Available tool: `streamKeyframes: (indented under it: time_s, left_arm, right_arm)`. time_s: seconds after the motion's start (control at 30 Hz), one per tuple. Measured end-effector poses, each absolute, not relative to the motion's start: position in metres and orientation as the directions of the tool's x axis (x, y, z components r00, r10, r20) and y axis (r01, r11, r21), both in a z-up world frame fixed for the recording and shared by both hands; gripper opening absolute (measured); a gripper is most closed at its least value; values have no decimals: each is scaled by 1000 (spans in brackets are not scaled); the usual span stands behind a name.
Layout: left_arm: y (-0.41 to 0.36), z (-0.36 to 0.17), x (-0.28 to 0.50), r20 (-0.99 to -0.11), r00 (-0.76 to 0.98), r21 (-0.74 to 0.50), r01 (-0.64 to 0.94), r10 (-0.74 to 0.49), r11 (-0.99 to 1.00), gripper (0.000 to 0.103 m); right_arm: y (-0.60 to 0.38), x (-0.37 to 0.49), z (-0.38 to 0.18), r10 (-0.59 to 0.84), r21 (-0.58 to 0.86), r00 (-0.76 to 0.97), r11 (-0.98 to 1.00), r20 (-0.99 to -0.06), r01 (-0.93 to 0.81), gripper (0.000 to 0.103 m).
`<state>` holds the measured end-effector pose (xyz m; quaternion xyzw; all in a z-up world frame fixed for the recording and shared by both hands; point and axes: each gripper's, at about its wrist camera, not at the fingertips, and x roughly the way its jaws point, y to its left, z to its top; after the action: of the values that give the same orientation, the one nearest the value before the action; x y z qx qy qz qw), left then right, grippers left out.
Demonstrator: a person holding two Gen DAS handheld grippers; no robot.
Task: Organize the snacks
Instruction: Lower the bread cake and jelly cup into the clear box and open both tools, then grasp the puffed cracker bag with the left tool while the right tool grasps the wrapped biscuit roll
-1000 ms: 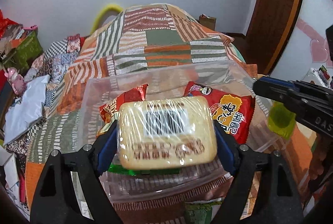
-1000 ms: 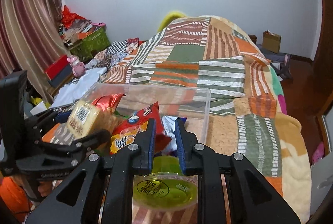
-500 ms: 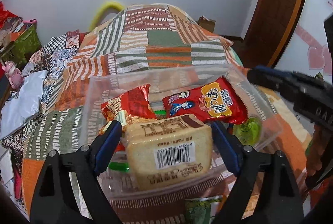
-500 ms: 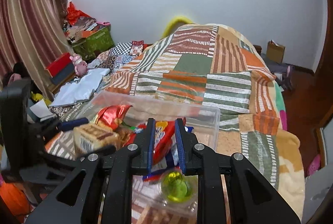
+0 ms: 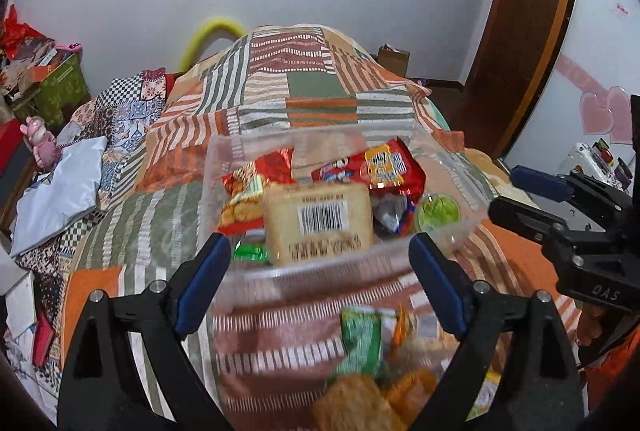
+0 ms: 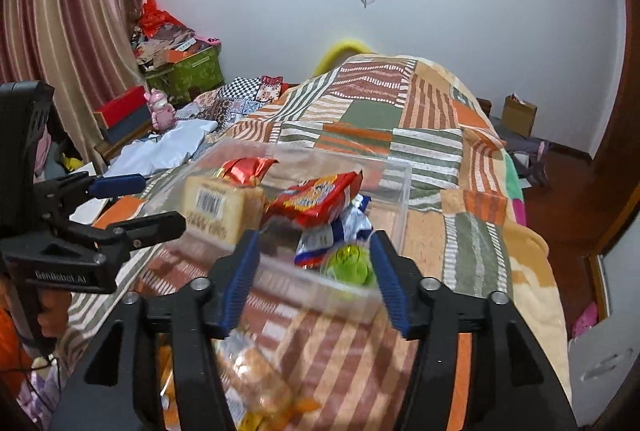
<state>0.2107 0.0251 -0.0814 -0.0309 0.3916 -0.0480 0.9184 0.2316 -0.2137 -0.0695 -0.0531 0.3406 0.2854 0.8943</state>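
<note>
Clear plastic bin on the bed holds the wrapped bread slab, near its front wall: light, soft, slippery film; grip its short edges. Left tool and right tool, jaws just opened, hold nothing.

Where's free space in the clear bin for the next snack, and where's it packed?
Clear bin: bare floor along its right wall, beyond the red packet and green jelly cup. Left and middle are packed around the bread pack. The quilt right of it is bare.
</note>
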Motion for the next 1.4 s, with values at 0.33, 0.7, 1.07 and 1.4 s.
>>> streamKeyframes:
  time_s: [0.33, 0.7, 1.07, 1.4]
  left_arm:
    - [23, -95, 160, -744, 659, -90, 74, -116, 993, 93]
    - [9, -129, 130, -792, 594, -93, 105, -137, 990, 93]
    - [36, -155, 116, -818, 571, -68, 35, -76, 997, 92]
    - [48, -171, 122, -827, 550, -127, 25, -120, 992, 50]
  right_arm:
    - [-230, 193, -77, 485, 112, 599, 827, -637, -551, 67]
    - [-226, 173, -129, 468, 143, 496, 817, -732, -559, 67]
    - [-203, 179, -153, 423, 81, 437, 786, -793, -613, 67]
    - [-188, 194, -157, 403, 53, 408, 762, -819, -645, 68]
